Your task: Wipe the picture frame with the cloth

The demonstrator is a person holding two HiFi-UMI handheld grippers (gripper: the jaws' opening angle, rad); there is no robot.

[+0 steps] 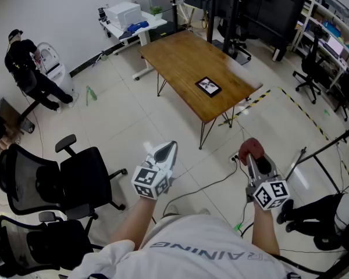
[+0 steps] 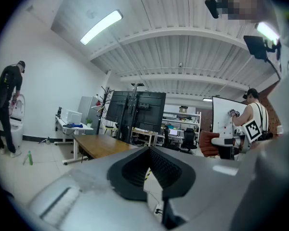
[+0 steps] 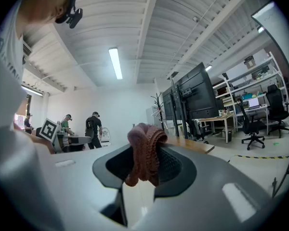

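A small black picture frame lies flat on the wooden table, near its right end, far ahead of both grippers. My right gripper is shut on a reddish knitted cloth, which bunches between the jaws in the right gripper view. My left gripper is held at the same height to the left, shut with nothing in it; in the left gripper view its tips meet. Both are held over the floor, well short of the table.
Two black office chairs stand at my left. A cable runs across the tiled floor between me and the table. Another person stands at the far left. Yellow-black floor tape and shelving lie to the right.
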